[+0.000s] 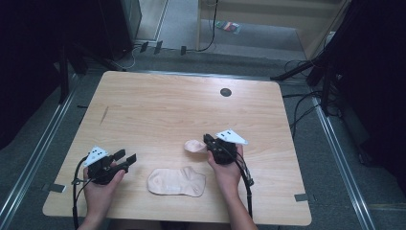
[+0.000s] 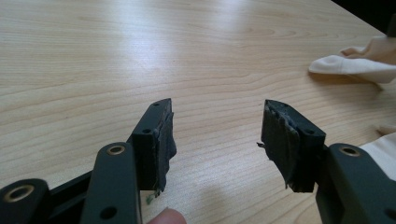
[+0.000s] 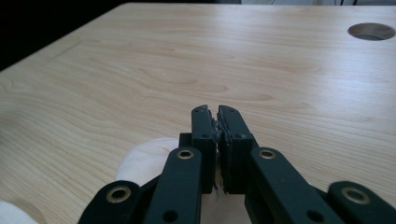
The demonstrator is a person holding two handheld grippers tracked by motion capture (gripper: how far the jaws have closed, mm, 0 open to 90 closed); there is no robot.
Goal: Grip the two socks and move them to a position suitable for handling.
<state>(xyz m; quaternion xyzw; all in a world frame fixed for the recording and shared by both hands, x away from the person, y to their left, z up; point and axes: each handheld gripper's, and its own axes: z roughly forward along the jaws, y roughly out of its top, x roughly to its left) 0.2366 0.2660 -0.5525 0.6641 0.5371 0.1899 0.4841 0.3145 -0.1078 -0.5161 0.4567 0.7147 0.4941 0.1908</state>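
Note:
Two pale pink socks are on the wooden table [image 1: 158, 105]. One sock [image 1: 176, 182] lies flat near the front edge, between my hands; its edge [image 2: 382, 153] shows at the right of the left gripper view. The other sock [image 1: 194, 145] is bunched up at the tip of my right gripper [image 1: 207, 140]. In the right gripper view that gripper [image 3: 217, 116] has its jaws together, with the bunched sock [image 3: 142, 161] hanging under them. My left gripper [image 1: 126, 156] sits left of the flat sock, open [image 2: 217, 135] over bare wood. The bunched sock [image 2: 359, 65] lies farther off.
A round cable hole [image 1: 225, 92] is at the back of the table, also seen as the hole [image 3: 371, 31] in the right gripper view. Dark stands and cables [image 1: 306, 103] surround the table on the floor.

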